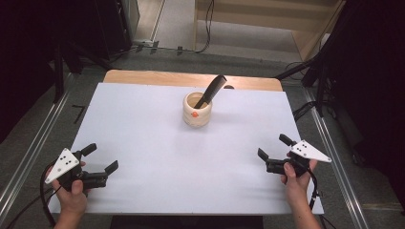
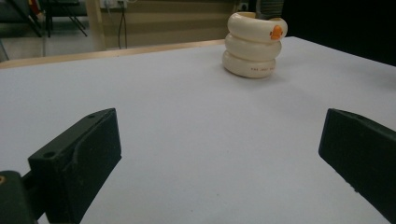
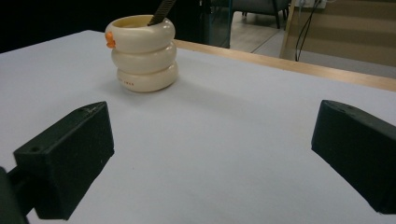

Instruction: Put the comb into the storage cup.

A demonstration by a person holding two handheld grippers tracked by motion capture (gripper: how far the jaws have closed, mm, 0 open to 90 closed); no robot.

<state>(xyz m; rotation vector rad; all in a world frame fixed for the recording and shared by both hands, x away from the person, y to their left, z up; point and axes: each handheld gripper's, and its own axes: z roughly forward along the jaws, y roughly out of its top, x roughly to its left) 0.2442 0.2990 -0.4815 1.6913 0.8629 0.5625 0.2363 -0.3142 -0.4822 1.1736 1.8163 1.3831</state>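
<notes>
While dark stands flank it, white table (image 1: 157, 157) carries cream cup (image 1: 197, 109).

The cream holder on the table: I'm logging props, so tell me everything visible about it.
The cream holder looks like glossy ceramic, shaped as three stacked rounded rings with an open top. A small orange mark sits on its upper ring, and tiny illegible print runs along the bottom ring. It stands upright on the white table, toward the far edge. A black comb leans inside, sticking out above the rim.
</notes>
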